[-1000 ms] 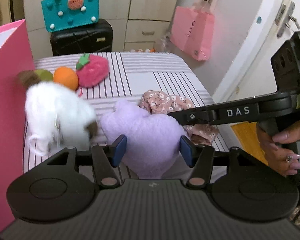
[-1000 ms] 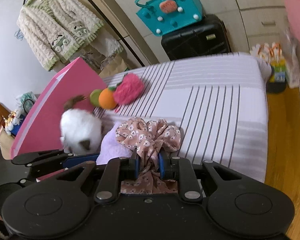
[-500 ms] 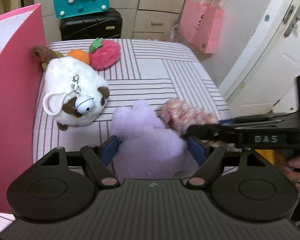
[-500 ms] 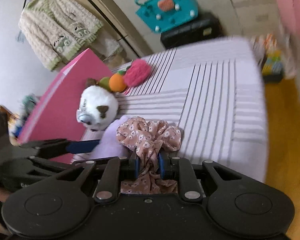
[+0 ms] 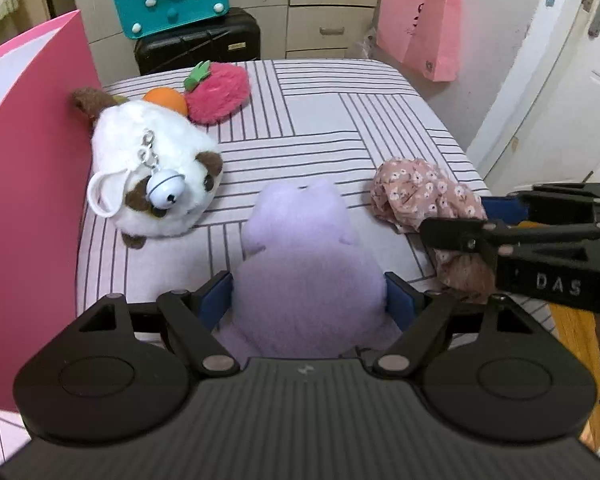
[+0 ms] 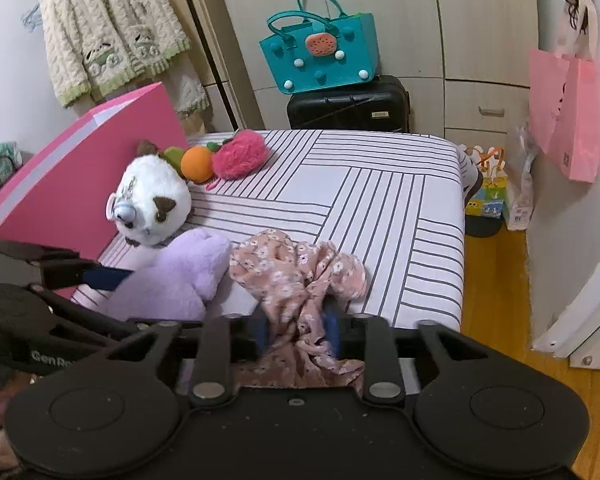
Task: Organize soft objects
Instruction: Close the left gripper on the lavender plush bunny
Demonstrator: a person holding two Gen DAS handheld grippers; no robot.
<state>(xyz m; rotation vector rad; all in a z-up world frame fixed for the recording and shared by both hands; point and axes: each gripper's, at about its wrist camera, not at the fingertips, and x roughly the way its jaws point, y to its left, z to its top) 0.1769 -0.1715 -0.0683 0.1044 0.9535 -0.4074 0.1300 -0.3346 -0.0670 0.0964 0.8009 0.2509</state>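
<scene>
Soft toys line the striped bed (image 5: 320,120) as the left gripper (image 5: 312,300) opens around a purple plush (image 5: 304,264) and the right gripper (image 6: 296,328) releases floral fabric (image 6: 296,276) beside it, apparently grouping them.

free: striped bed top (image 6: 380,216) far right | blocked: pink board (image 5: 32,184) left (plush toys (image 5: 156,176) alongside)

Striped bed (image 5: 320,120) carries a white plush (image 5: 156,176), orange ball (image 5: 166,100) and red strawberry plush (image 5: 218,94) at the far left; lilac plush (image 5: 304,264) and floral scrunchie (image 5: 424,196) lie at the near edge
</scene>
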